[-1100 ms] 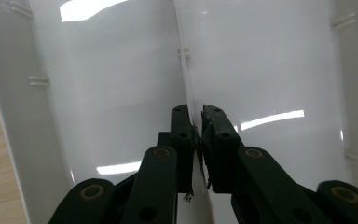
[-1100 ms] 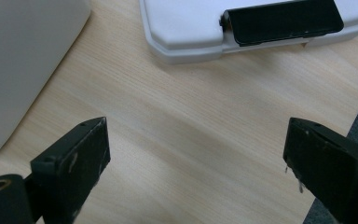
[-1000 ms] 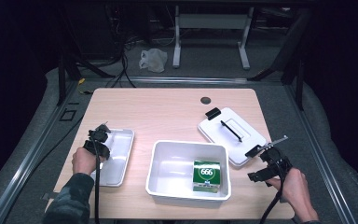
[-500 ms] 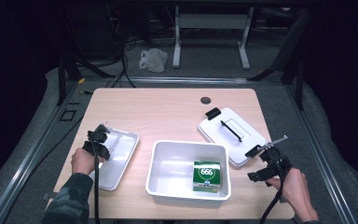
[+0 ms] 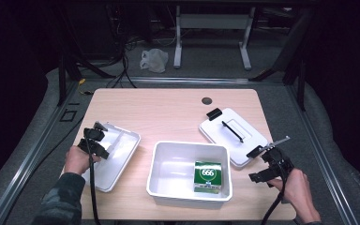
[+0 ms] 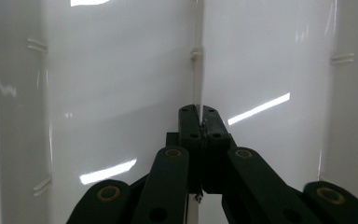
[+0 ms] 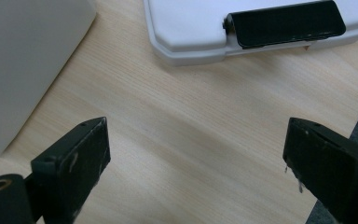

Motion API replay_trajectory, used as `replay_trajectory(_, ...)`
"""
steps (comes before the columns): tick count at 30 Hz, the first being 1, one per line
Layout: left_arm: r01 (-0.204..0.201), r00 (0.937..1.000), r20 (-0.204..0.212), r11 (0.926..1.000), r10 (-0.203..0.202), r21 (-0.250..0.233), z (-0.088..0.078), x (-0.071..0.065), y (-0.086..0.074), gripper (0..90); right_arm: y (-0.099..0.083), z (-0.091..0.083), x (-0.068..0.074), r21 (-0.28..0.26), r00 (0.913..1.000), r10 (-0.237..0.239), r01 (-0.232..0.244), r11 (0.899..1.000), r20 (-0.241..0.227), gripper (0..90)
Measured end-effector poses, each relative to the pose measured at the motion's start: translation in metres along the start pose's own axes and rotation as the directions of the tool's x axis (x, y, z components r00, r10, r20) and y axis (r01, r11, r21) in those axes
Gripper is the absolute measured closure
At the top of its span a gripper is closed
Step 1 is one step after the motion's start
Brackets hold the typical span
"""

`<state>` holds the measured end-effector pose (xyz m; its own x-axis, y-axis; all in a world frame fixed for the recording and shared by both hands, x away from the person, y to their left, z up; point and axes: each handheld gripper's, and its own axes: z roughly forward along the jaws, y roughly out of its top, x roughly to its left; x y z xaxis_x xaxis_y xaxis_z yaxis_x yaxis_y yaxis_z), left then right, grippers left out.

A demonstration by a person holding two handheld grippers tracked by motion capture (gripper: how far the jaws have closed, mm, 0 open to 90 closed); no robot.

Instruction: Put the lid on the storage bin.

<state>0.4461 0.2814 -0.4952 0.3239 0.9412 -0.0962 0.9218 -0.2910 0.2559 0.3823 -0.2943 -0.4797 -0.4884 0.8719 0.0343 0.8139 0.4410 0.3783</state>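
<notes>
Each black hand-held gripper [image 5: 95, 140] trails a black cable (brass-coloured pivot pins show on the linkages); the left sleeve [image 5: 61, 199] is camouflage-patterned.

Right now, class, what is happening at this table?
A person works with two hand-held grippers. The left gripper has its jaws shut on the thin centre rib of a white tray. The right gripper hovers open beside a white lid. Between them a white bin holds a green box.

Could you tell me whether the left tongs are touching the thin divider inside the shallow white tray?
Touching. In the left gripper view, the left tongs are closed on the divider of the white tray, the thin wall pinched between both tips with no gap.
</notes>
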Motion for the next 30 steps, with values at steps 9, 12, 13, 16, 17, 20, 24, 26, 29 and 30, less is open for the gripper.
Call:
replay_trajectory(9,-0.079,0.9967,0.015,0.9968,0.079,0.001,-0.023,0.008,-0.001,89.7,0.000,0.001,0.000,0.009,1.0000,0.002,-0.002,1.000,-0.003,6.8)
replay_trajectory(12,-0.123,0.9921,0.023,0.9923,0.124,-0.009,-0.035,0.007,0.001,89.7,0.001,0.002,0.000,0.013,1.0000,-0.002,0.002,1.000,-0.003,6.8)
replay_trajectory(13,-0.135,0.9905,0.023,0.9907,0.136,-0.012,-0.038,0.007,0.001,89.7,0.001,0.002,0.000,0.015,1.0000,0.000,0.000,1.000,-0.003,6.8)
replay_trajectory(16,-0.175,0.9840,0.031,0.9844,0.176,-0.020,-0.050,0.004,0.004,89.7,0.001,0.002,0.001,0.014,1.0000,0.001,-0.001,1.000,-0.003,6.8)
replay_trajectory(17,-0.183,0.9824,0.036,0.9830,0.183,-0.020,-0.053,0.003,0.006,89.7,0.001,0.002,0.000,0.016,1.0000,-0.001,0.001,1.000,-0.004,6.8)
replay_trajectory(20,-0.221,0.9746,0.033,0.9751,0.221,-0.022,-0.063,-0.001,0.010,89.7,0.000,0.002,0.000,0.014,1.0000,-0.001,0.001,1.000,-0.003,6.7)
replay_trajectory(24,-0.272,0.9616,0.033,0.9620,0.272,-0.026,-0.078,-0.008,0.016,89.7,0.000,0.003,0.000,0.019,1.0000,-0.003,0.003,1.000,-0.008,6.7)
replay_trajectory(26,-0.295,0.9547,0.034,0.9551,0.296,-0.030,-0.085,-0.013,0.019,89.7,0.000,0.003,0.000,0.020,1.0000,-0.004,0.004,1.000,-0.008,6.7)
replay_trajectory(29,-0.331,0.9424,0.036,0.9427,0.333,-0.039,-0.097,-0.021,0.023,89.7,0.000,0.003,0.000,0.023,0.9999,-0.005,0.005,1.000,-0.009,6.7)
replay_trajectory(30,-0.342,0.9382,0.038,0.9386,0.344,-0.044,-0.101,-0.024,0.024,89.7,0.000,0.003,0.000,0.024,0.9999,-0.003,0.003,1.000,-0.010,6.7)
